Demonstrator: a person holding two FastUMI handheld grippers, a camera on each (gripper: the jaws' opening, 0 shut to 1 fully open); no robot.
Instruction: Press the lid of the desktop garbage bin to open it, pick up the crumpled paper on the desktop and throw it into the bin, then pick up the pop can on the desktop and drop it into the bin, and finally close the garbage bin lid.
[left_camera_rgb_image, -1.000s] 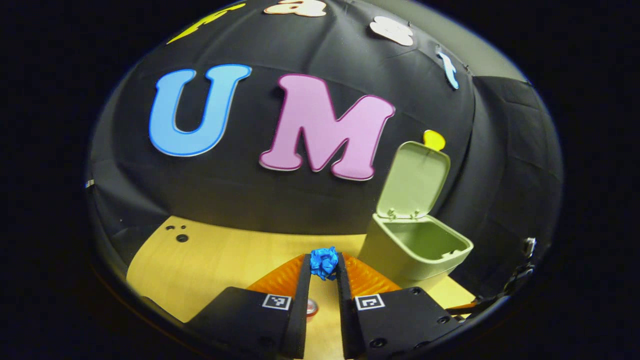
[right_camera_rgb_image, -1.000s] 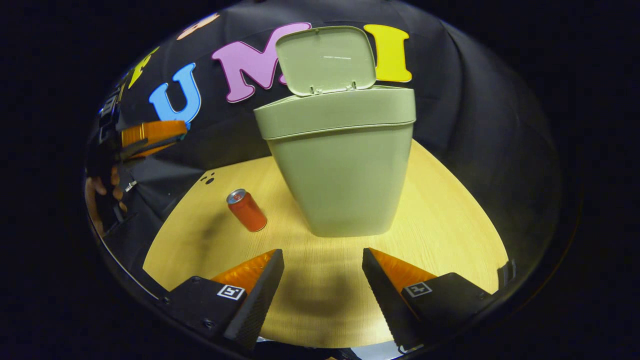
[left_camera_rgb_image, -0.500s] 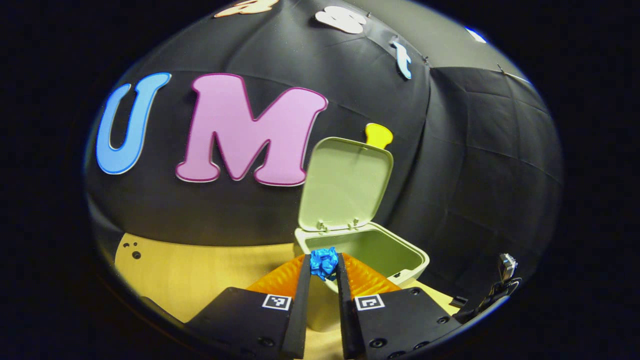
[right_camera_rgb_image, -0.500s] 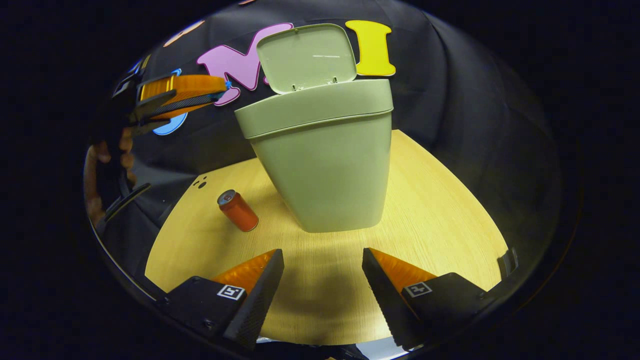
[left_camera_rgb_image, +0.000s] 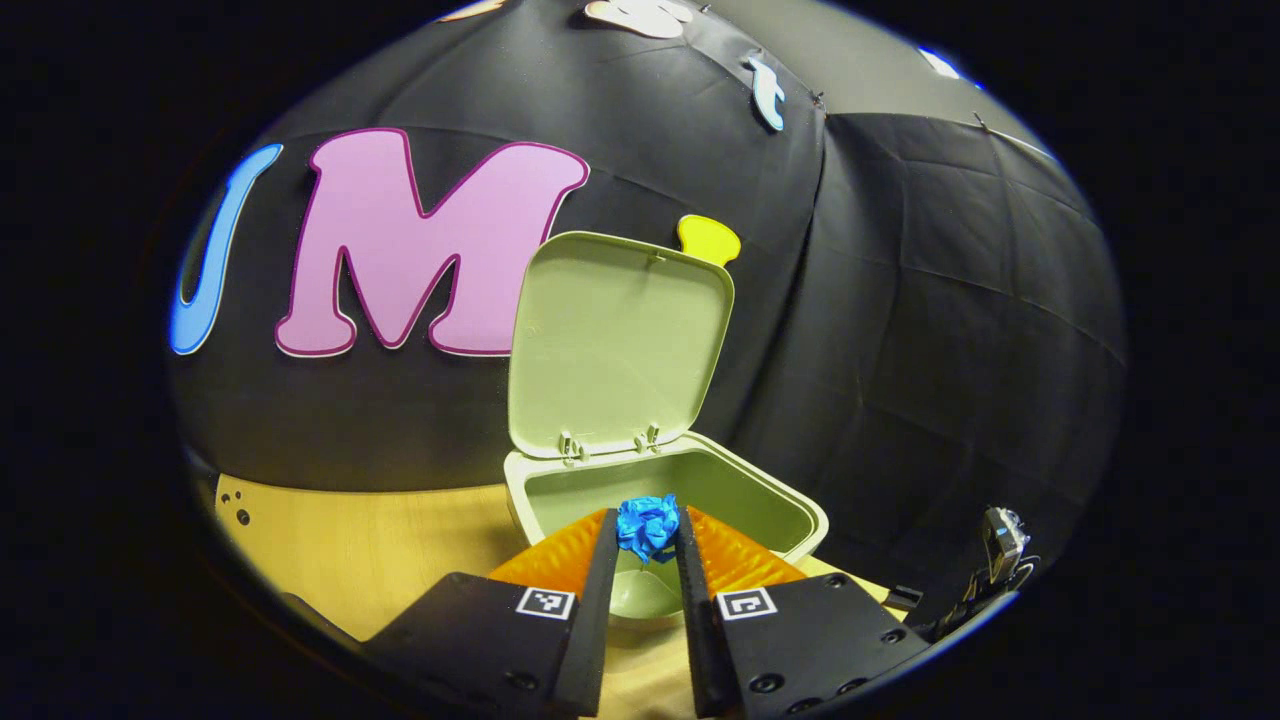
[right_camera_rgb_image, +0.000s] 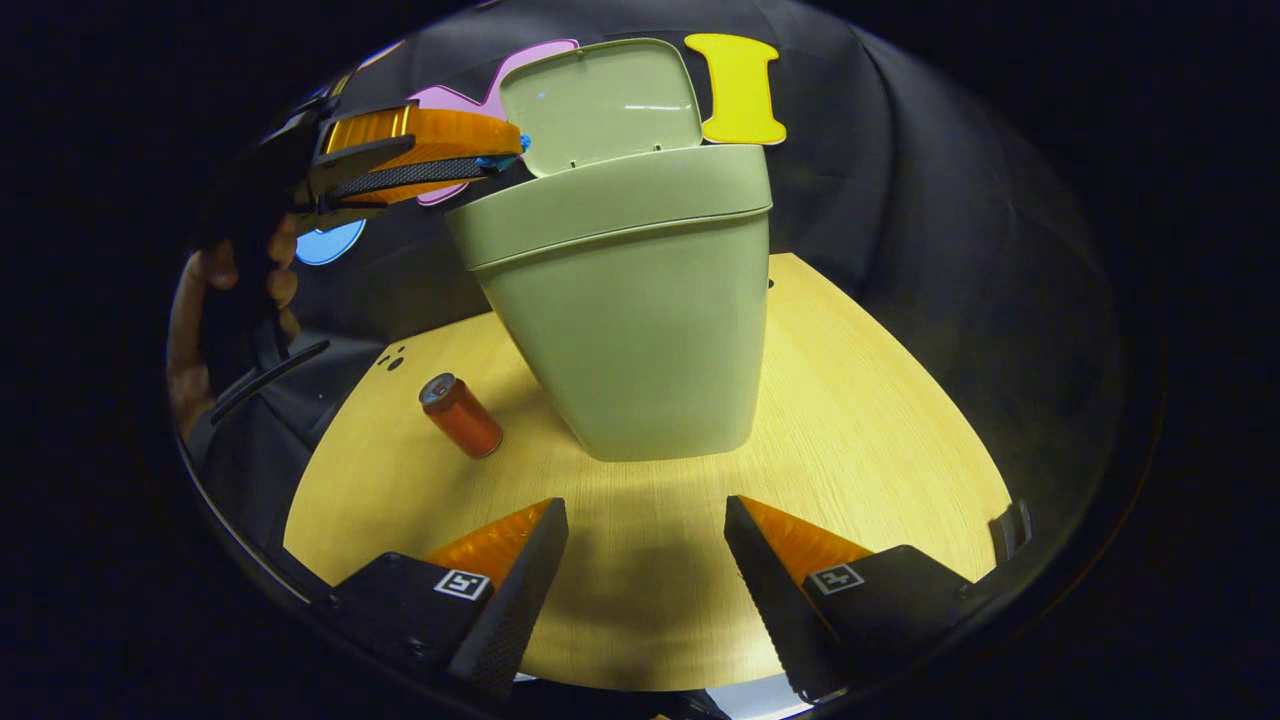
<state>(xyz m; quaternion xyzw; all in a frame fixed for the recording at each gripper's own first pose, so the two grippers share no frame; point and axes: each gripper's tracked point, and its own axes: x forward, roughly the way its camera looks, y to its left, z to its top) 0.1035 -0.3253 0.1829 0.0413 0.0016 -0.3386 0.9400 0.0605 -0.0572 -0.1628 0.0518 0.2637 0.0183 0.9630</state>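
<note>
Left gripper view: left gripper (left_camera_rgb_image: 647, 530) pinching crinkled blue crumpled paper (left_camera_rgb_image: 647, 526) over smooth green bin (left_camera_rgb_image: 800, 515), lid (left_camera_rgb_image: 615, 340) upright. Right gripper view: right gripper (right_camera_rgb_image: 645, 540) spread; cylindrical red pop can (right_camera_rgb_image: 462, 417) at 9 o'clock of bin.

Table (right_camera_rgb_image: 880, 440): you work on a light wood top with small dark holes (right_camera_rgb_image: 390, 360) near its far left edge.
Wall (left_camera_rgb_image: 950, 330): black cloth behind you.

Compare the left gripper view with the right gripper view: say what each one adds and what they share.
Left gripper view: the bin's open inside, and the left gripper shut on the blue crumpled paper above the bin's rim. Right gripper view: the pop can lying on the table beside the bin, the open right gripper, and a hand holding the left gripper. Both: the green bin with its raised lid.
</note>
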